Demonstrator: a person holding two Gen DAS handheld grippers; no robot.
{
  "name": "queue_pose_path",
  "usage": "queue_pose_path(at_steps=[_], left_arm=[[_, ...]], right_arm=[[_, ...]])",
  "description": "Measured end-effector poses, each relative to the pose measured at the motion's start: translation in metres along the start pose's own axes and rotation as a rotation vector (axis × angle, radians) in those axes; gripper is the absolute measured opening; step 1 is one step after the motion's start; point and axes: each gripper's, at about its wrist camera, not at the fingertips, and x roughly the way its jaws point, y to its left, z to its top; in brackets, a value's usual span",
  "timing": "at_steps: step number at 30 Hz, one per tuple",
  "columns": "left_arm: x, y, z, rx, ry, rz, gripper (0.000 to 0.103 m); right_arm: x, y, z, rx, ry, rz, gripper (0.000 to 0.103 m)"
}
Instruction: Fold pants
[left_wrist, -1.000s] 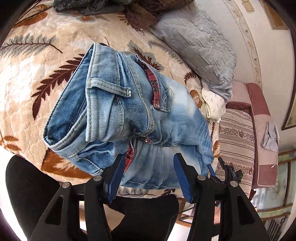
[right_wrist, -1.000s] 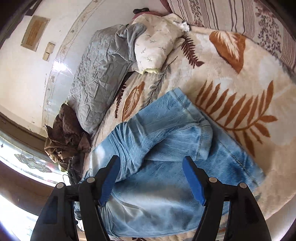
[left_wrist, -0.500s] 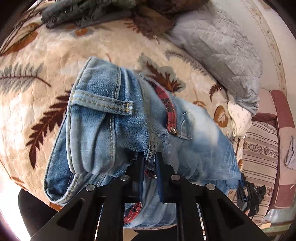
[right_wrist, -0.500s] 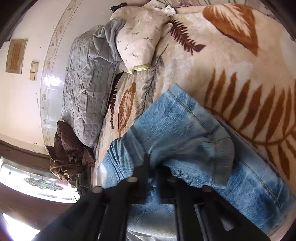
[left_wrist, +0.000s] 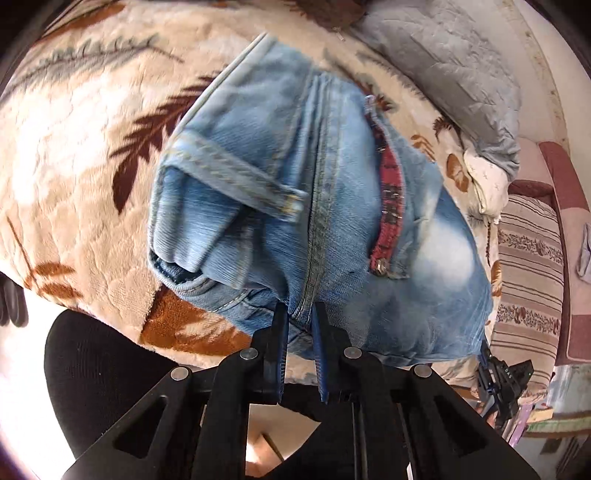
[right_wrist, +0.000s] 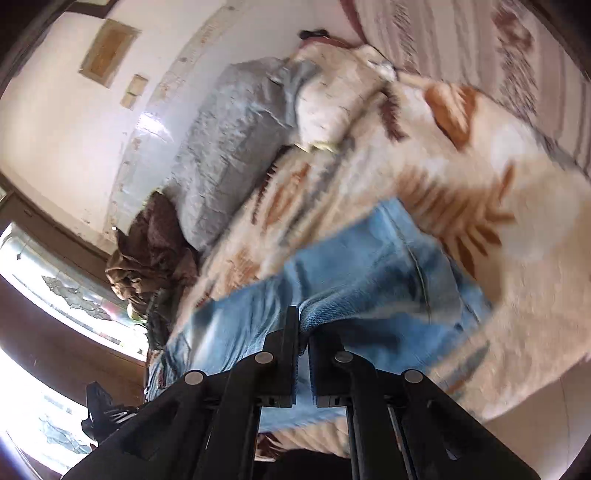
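Observation:
Light blue jeans (left_wrist: 332, 206) with a red plaid waistband lining lie folded on a cream leaf-print blanket (left_wrist: 81, 147). My left gripper (left_wrist: 300, 314) is shut on the near edge of the jeans at a thick seam and the fabric bunches up above it. In the right wrist view the jeans (right_wrist: 369, 273) show as a folded leg end, blurred by motion. My right gripper (right_wrist: 303, 325) is shut on the folded edge of the jeans there.
A grey quilted pillow (left_wrist: 454, 62) and a small cream pillow (right_wrist: 332, 107) lie at the bed's far side. Brown clothing (right_wrist: 147, 254) is piled beside the grey pillow. A striped cushion (left_wrist: 528, 258) sits to the right. The bed's edge runs just below both grippers.
Both grippers were open a second ago, closed on the jeans' near edge half a second ago, and now lift and pull the fabric; both views are blurred.

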Motion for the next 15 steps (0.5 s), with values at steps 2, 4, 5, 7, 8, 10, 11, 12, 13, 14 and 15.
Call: queue_pose_path(at_steps=[2,4,5,7,8,10,11,12,13,14,15], left_arm=[[-0.008,0.002,0.000,0.014,-0.004,-0.023,0.014],[-0.025,0.000,-0.003,0.080,-0.010,-0.033,0.014],[-0.035,-0.001,-0.007,0.123,-0.011,-0.036,0.016],[-0.055,-0.001,-0.015,0.218,0.005,-0.084,0.018],[-0.066,-0.001,-0.018,0.251,0.000,-0.103,0.018],[-0.093,0.001,-0.017,0.292,-0.064,-0.093,0.024],[-0.104,0.002,-0.012,0.297,-0.110,-0.068,0.035],[-0.110,0.000,-0.002,0.294,-0.153,-0.040,0.043],[-0.114,-0.001,0.007,0.290,-0.186,-0.018,0.057],[-0.111,-0.002,0.021,0.270,-0.205,0.005,0.061],[-0.103,-0.005,0.035,0.244,-0.203,0.016,0.061]], right_arm=[[0.008,-0.015,-0.013,0.038,0.017,-0.042,0.009],[0.001,-0.020,-0.020,0.069,0.008,-0.012,0.013],[-0.007,-0.021,-0.022,0.077,0.002,-0.003,0.016],[-0.028,-0.021,-0.021,0.063,-0.026,-0.023,0.036],[-0.040,-0.021,-0.019,0.052,-0.052,-0.040,0.039],[-0.064,-0.021,-0.011,0.035,-0.122,-0.077,0.044],[-0.072,-0.020,-0.003,0.025,-0.153,-0.102,0.048],[-0.076,-0.017,0.007,0.010,-0.173,-0.127,0.059],[-0.075,-0.015,0.017,-0.006,-0.184,-0.140,0.066],[-0.069,-0.012,0.028,-0.022,-0.179,-0.135,0.067],[-0.059,-0.010,0.040,-0.035,-0.163,-0.125,0.068]])
